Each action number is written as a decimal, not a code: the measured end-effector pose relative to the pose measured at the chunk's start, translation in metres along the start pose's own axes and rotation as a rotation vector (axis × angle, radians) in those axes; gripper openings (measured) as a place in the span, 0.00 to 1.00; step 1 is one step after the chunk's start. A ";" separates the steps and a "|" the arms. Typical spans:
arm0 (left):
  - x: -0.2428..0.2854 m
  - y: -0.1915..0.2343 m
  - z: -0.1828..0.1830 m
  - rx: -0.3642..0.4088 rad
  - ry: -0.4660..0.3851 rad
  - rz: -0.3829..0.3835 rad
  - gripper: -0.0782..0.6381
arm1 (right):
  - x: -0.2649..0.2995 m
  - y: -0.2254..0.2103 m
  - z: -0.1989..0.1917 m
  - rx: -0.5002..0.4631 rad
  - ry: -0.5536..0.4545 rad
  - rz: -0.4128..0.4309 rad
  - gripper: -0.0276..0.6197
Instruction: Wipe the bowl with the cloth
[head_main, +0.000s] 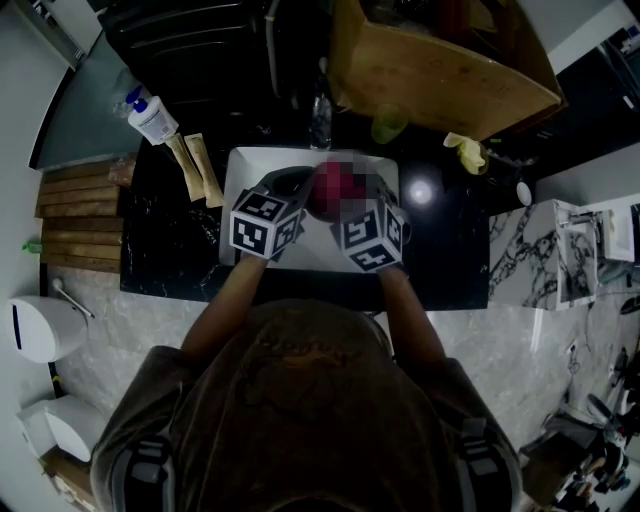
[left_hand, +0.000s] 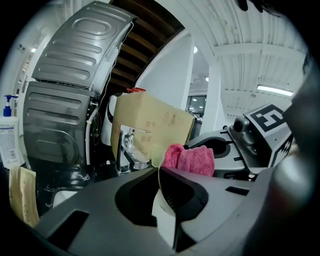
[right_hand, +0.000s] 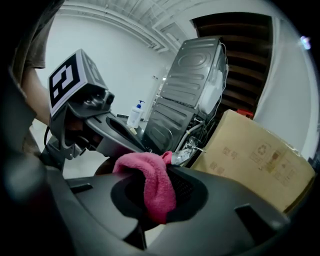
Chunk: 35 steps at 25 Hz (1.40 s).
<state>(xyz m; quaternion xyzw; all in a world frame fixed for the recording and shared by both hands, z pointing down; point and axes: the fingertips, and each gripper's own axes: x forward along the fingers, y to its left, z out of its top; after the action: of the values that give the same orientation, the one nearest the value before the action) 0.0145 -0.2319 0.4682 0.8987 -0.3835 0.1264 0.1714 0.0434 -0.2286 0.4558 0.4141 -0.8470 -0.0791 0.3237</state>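
My left gripper (left_hand: 162, 200) is shut on the thin rim of a pale bowl (left_hand: 161, 215), which I see edge-on between the jaws. The right gripper (right_hand: 157, 200) is shut on a pink cloth (right_hand: 155, 185) that hangs folded out of its jaws. In the left gripper view the cloth (left_hand: 192, 160) sits just past the bowl's rim, against the right gripper. From the head view both grippers, left (head_main: 290, 185) and right (head_main: 365, 198), meet over the white sink (head_main: 245, 170), with the cloth (head_main: 335, 190) between them. Most of the bowl is hidden.
A chrome tap (left_hand: 129, 150) stands behind the sink, with a cardboard box (left_hand: 150, 120) and a ribbed metal unit (left_hand: 65, 75) beyond. A soap bottle (head_main: 152, 118) stands at the left on the black counter (head_main: 160, 250). A green cup (head_main: 390, 125) and a yellow item (head_main: 468, 152) sit at the back right.
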 end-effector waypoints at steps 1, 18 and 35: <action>-0.001 0.003 0.001 0.000 -0.002 0.007 0.14 | 0.000 -0.004 -0.002 0.008 0.004 -0.008 0.11; -0.006 0.023 0.000 0.003 -0.008 0.071 0.15 | -0.003 0.011 -0.033 0.077 0.068 0.061 0.11; -0.008 0.023 0.001 -0.022 -0.018 0.069 0.15 | -0.002 0.050 -0.013 0.291 -0.053 0.235 0.11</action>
<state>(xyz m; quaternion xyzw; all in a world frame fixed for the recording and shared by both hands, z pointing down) -0.0075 -0.2424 0.4696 0.8841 -0.4170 0.1201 0.1733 0.0195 -0.1933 0.4848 0.3523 -0.9004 0.0715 0.2450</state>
